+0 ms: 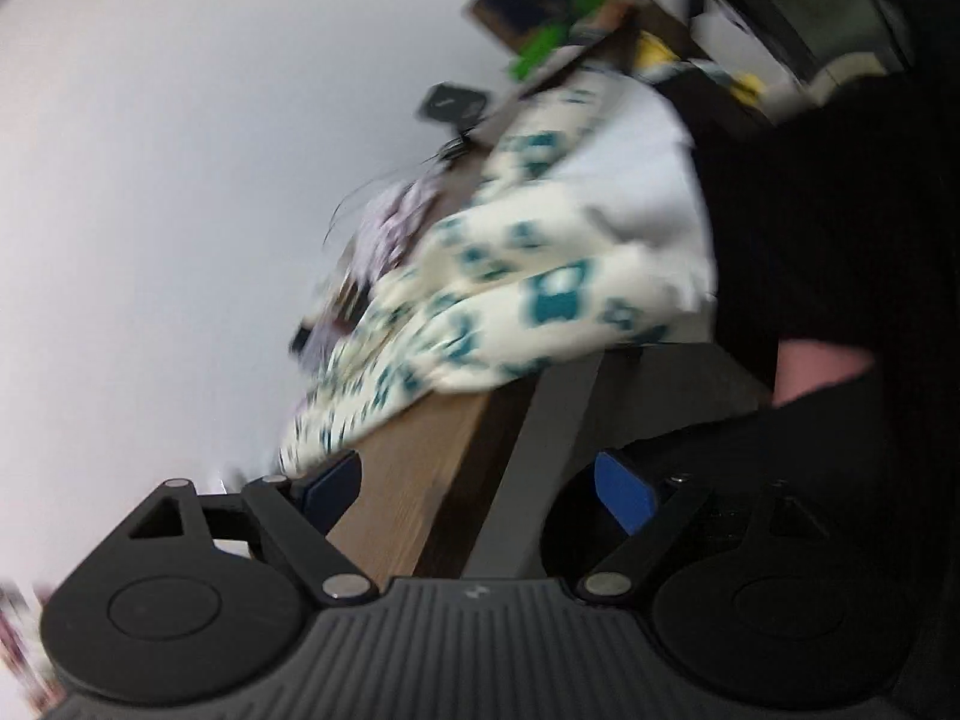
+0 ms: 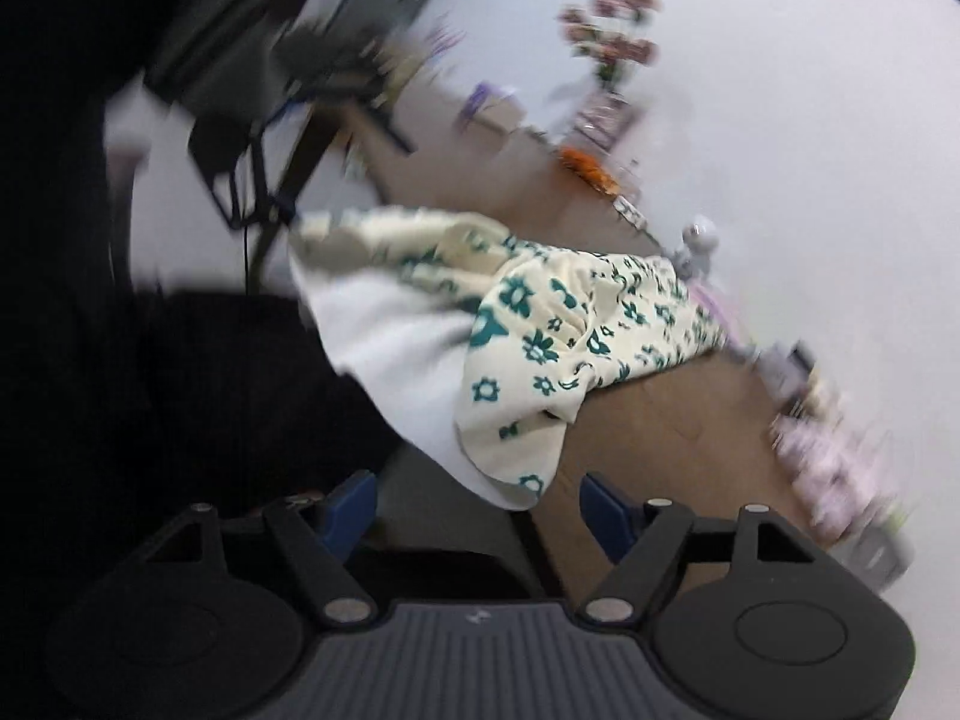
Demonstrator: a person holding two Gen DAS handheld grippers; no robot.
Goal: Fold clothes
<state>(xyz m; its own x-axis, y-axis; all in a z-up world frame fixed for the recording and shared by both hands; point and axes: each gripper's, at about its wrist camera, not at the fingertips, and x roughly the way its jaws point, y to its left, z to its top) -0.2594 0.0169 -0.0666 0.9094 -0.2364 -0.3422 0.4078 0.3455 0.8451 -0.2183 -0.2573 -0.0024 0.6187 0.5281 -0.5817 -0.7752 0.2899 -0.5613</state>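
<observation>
Left wrist view, nearest first: the left tool [image 1: 480, 492] stands released, its blue pads [image 1: 624, 498] well apart with only the bare edge of the brown worktop [image 1: 414, 480] showing between them, and nothing is gripped. Just beyond the left-hand pad begins the floral garment [image 1: 510, 276], cream cloth with a teal flower print and a plain white inner face, bunched in a heap along the worktop and hanging over its near edge toward the person's dark clothing [image 1: 840, 210]. Its long axis seems to run away from this tool along the worktop, so its nearest corner lies ahead and slightly left of the open jaws. In the right wrist view the right tool [image 2: 480, 510] is likewise released and empty, and here the floral garment [image 2: 540, 330] droops with a folded corner almost down between the pads without touching either, lying ahead and a little up-left. The right tool looks the nearer of the two, so I judge the next grasp falls more readily to it, at that hanging corner. Farther off, beyond the cloth, the worktop [image 2: 690, 420] carries blurred clutter and a bunch of flowers [image 2: 612, 30] against a white wall; motion blur hides finer detail.
</observation>
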